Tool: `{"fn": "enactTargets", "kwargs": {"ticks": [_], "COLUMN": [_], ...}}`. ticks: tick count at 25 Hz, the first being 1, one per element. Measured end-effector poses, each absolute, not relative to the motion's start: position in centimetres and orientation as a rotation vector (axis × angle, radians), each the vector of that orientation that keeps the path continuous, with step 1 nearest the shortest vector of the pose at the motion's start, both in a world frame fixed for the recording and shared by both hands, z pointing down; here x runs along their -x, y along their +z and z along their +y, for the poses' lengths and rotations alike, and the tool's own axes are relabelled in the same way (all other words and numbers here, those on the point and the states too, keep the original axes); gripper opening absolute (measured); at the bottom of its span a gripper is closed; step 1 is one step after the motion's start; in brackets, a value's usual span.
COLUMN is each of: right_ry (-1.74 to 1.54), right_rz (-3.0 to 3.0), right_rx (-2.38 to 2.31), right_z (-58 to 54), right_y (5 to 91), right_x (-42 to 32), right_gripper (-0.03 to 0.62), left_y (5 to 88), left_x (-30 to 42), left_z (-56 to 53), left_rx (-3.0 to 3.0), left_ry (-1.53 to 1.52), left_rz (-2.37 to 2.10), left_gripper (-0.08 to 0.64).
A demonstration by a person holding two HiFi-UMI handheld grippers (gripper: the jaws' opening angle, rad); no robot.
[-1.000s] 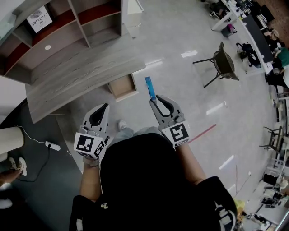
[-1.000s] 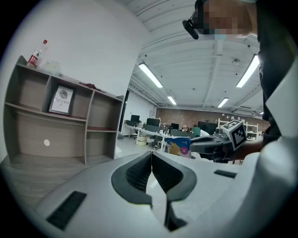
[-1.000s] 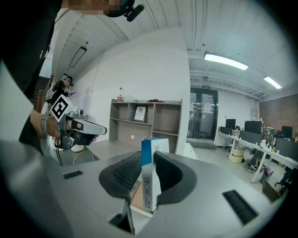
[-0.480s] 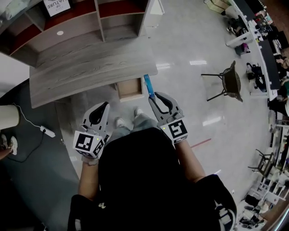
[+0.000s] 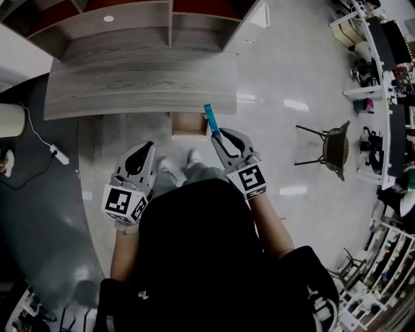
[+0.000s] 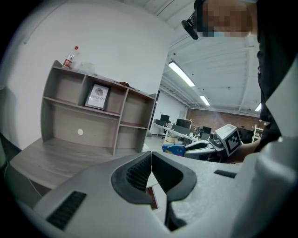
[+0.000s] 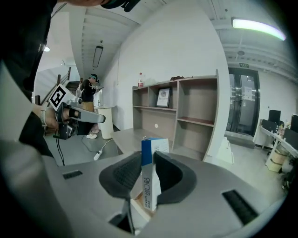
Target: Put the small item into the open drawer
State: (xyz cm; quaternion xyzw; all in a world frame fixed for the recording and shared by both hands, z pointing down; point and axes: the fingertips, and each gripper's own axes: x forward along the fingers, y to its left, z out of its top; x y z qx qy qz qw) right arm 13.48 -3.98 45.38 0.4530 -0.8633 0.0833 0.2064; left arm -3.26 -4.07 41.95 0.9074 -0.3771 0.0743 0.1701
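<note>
A small blue and white box [image 5: 211, 120] [image 7: 150, 179] stands upright between the pads of my right gripper [image 5: 219, 135] [image 7: 148, 160], which is shut on it. In the head view it hangs just right of the open wooden drawer [image 5: 189, 125] under the grey desk [image 5: 142, 81]. My left gripper [image 5: 144, 152] [image 6: 151, 168] is shut with nothing in it, its pads touching. It hovers left of the drawer, above the floor. In the left gripper view the right gripper [image 6: 210, 144] and the box [image 6: 173, 149] show at the right.
A shelf unit [image 5: 172, 19] [image 7: 186, 114] stands on the back of the desk. A white cylinder [image 5: 11, 120] and a power strip [image 5: 58, 154] on a cable lie at the left on the dark floor. A chair [image 5: 334, 146] stands at the right. The person's shoes [image 5: 175, 162] are below the drawer.
The person has stepped closer to the desk. Both grippers have moved toward the drawer, the right one now holding the box beside its right edge.
</note>
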Motion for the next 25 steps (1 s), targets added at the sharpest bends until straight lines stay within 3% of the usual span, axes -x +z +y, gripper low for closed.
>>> {"fn": "enactTargets", "kwargs": {"ticks": [25], "right_ry": [0.391], "right_rz": [-2.369], "right_rx": [-0.783], "right_z": [-6.1], "right_y": [58.3], "right_x": [-10.1], "right_gripper": [0.101], "left_y": [45.0], "left_x": [6.7], "left_z": [-0.2], "left_rx": [-2.284], "left_ry": [0.259], "left_rz": [-1.397], "left_gripper": [0.005]}}
